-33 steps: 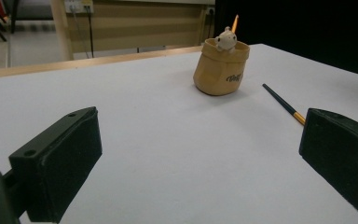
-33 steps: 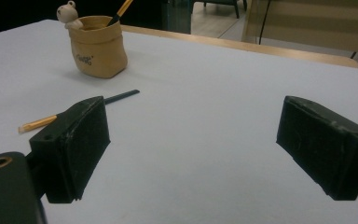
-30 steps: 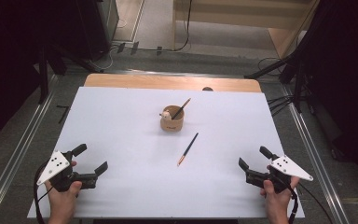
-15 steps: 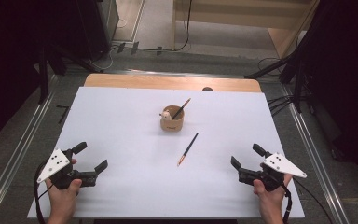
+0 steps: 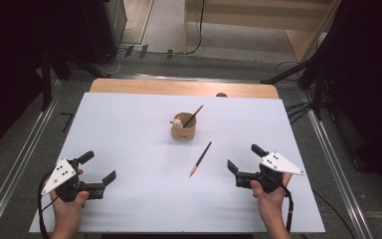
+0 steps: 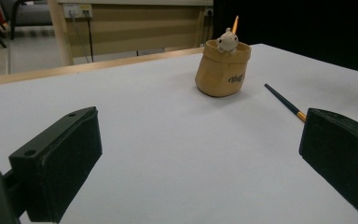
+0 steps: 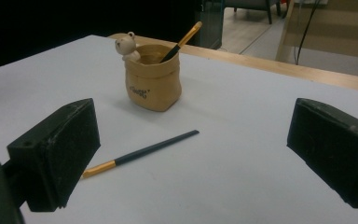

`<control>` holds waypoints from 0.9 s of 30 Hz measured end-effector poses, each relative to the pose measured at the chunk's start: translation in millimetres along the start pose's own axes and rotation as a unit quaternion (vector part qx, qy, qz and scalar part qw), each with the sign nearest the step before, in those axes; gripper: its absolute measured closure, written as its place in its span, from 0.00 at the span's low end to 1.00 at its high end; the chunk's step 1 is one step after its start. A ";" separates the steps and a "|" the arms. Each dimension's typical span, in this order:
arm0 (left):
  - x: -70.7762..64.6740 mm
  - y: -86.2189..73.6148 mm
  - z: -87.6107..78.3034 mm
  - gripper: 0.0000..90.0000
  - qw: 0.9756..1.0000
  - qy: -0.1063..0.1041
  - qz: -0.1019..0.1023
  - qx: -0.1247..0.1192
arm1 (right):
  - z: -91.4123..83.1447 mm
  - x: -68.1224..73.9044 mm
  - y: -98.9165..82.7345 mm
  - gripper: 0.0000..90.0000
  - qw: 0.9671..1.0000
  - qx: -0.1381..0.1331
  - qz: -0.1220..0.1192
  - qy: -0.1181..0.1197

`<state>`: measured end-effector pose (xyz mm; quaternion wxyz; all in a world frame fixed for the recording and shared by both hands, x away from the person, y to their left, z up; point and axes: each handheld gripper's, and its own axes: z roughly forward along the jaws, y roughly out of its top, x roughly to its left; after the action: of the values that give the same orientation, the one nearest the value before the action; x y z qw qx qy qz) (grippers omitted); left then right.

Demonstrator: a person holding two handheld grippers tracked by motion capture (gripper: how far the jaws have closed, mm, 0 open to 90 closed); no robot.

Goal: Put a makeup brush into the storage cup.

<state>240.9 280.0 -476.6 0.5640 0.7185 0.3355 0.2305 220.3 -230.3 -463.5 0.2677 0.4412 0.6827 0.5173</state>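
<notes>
Pencil (image 5: 200,159) lies flat on white tabletop (image 5: 129,129), near side of bear cup (image 5: 183,128) | left tongs (image 5: 98,169) and right tongs (image 5: 240,158) open, empty | tip: come low, pinch pencil's middle.

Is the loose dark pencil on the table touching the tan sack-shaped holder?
No: the dark pencil with the orange tip lies flat on the white table, clearly apart from the tan sack-shaped holder.

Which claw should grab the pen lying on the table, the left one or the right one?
Probably the right claw. It is open and sits close beside the loose pen, which lies between its jaws in the right gripper view. The left claw, also open, is farther across the table.
</notes>
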 end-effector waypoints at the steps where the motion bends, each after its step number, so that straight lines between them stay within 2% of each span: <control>1: -0.4 -0.3 0.6 0.00 1.000 0.001 -0.001 0.000 | 3.0 0.9 1.3 0.03 1.000 -0.001 0.001 0.001; 6: 0.8 -1.5 1.6 0.00 1.000 -0.001 -0.001 0.002 | 18.4 5.4 7.8 0.02 1.000 -0.001 0.007 0.004; 16: 1.2 -2.3 2.0 0.00 1.000 -0.002 0.000 0.004 | 43.0 12.1 24.2 0.01 1.000 0.001 0.002 0.006; 19: 0.4 -2.6 2.9 0.00 1.000 -0.004 0.003 0.006 | 50.5 13.8 28.9 0.01 1.000 0.011 0.008 0.011; 27: -1.6 -2.5 4.6 0.00 1.000 -0.005 0.011 0.010 | 65.6 21.9 39.0 0.01 0.999 0.043 -0.004 0.010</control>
<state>242.6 276.2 -480.1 0.5557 0.7292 0.3266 0.2298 276.7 -177.2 -445.9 0.2434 0.4443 0.7088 0.4909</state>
